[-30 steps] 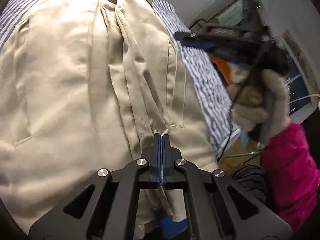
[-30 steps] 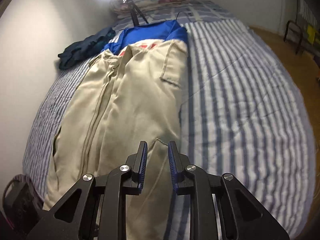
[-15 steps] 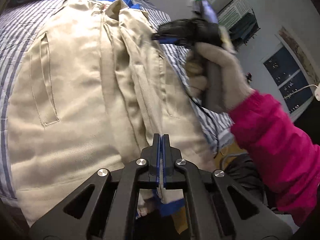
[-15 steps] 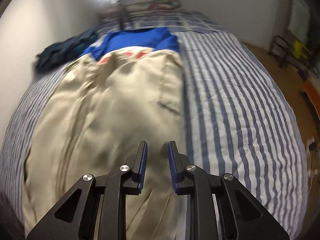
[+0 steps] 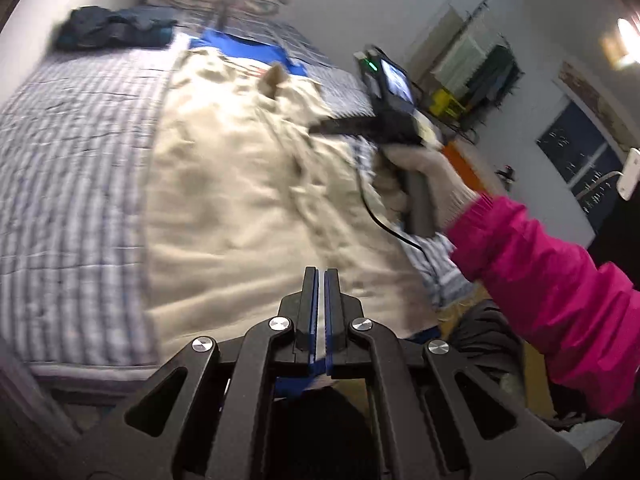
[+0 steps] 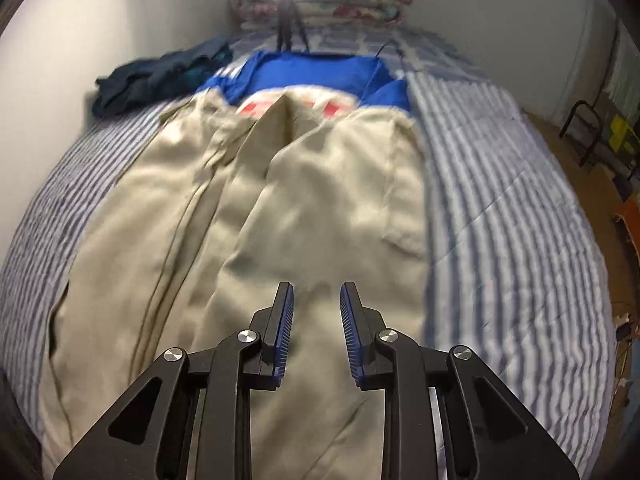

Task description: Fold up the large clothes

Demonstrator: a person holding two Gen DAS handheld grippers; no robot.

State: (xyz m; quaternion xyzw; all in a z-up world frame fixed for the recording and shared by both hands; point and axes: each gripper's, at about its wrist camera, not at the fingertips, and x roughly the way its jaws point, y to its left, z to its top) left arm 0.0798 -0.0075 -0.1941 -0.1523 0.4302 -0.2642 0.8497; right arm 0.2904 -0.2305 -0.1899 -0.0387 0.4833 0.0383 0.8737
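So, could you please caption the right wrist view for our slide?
Open right claw above beige garment spread on striped bed, blue shirt beyond.

Trousers [image 6: 304, 216]: plain beige/khaki, no print. Bed cover [image 6: 500, 216]: blue-white stripes; reads as fine check in left wrist view. Garment under trousers [image 6: 312, 70]: solid royal blue w/ red-white patch at edge. Heap by wall [image 6: 156, 78]: dark navy/teal. My sleeve [image 5: 560, 292]: magenta; glove [image 5: 432, 176] off-white. My claws black w/ blue pads [image 6: 285, 320].
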